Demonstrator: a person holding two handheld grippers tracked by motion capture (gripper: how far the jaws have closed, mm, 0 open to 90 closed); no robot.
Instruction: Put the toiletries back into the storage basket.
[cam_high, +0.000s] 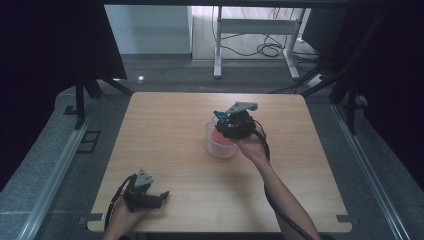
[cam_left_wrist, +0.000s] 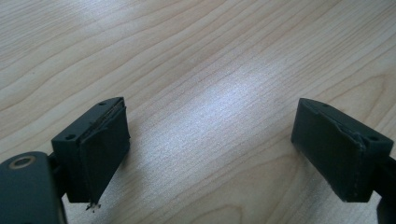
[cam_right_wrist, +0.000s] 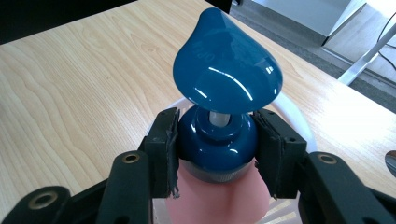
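A pink bottle (cam_right_wrist: 219, 198) with a blue pump head (cam_right_wrist: 226, 70) stands inside a white basket (cam_high: 220, 145) near the table's middle. My right gripper (cam_right_wrist: 217, 142) is shut on the bottle's blue collar, one pad on each side; in the high view the right gripper (cam_high: 234, 125) hovers over the basket. My left gripper (cam_high: 162, 196) rests near the front left edge of the table, pointing right. In the left gripper view the left gripper (cam_left_wrist: 212, 144) stands open, with bare wood between its pads.
The wooden table (cam_high: 170, 130) is bare around the basket. Beyond its far edge a white desk frame (cam_high: 255, 30) and cables (cam_high: 270, 49) lie on the floor. Dark curtains hang at both sides.
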